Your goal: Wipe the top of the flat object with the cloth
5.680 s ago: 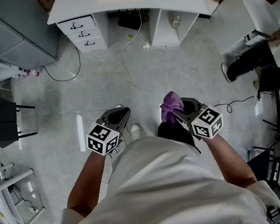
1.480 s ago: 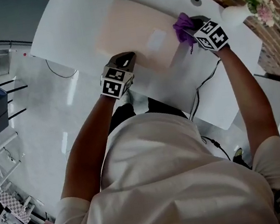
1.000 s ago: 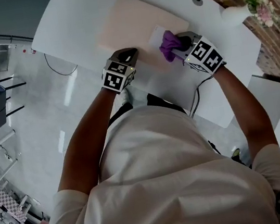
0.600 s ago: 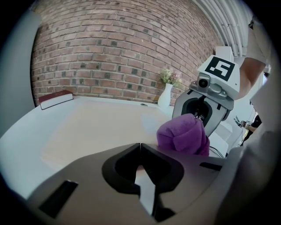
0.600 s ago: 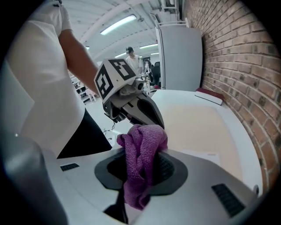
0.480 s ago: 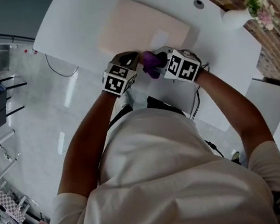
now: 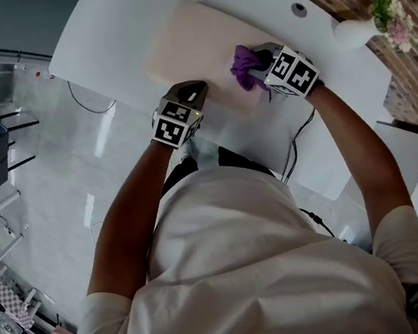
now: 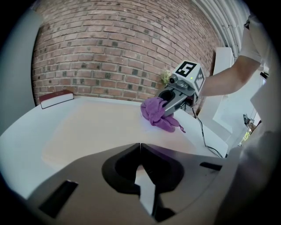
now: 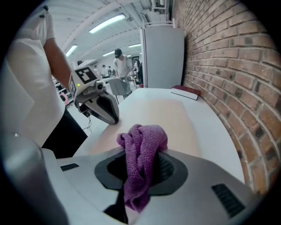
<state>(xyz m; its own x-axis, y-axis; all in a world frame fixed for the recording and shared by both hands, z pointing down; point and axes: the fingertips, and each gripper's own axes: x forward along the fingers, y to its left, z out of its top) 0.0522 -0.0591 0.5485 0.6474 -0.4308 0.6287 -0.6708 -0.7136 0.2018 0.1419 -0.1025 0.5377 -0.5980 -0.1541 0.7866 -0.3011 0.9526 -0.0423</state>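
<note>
Purple cloth (image 7: pixel 243 70) bunched and clamped in the fingers of the right gripper (image 7: pixel 254 62), resting on the right end of the pale flat board (image 7: pixel 185 40) on the white counter (image 7: pixel 105 29). Left gripper (image 7: pixel 191 91) at the board's near edge, fingers closed together, gripping nothing.

This is looking like an open-plan office or lab: far ahead of the jaws of the right gripper (image 9: pixel 139 176), strip lights (image 9: pixel 105 23) are glowing over standing people (image 9: pixel 117 61) and a tall grey cabinet (image 9: pixel 162 57), with a brick wall (image 9: pixel 228 88) running along their right.
</note>
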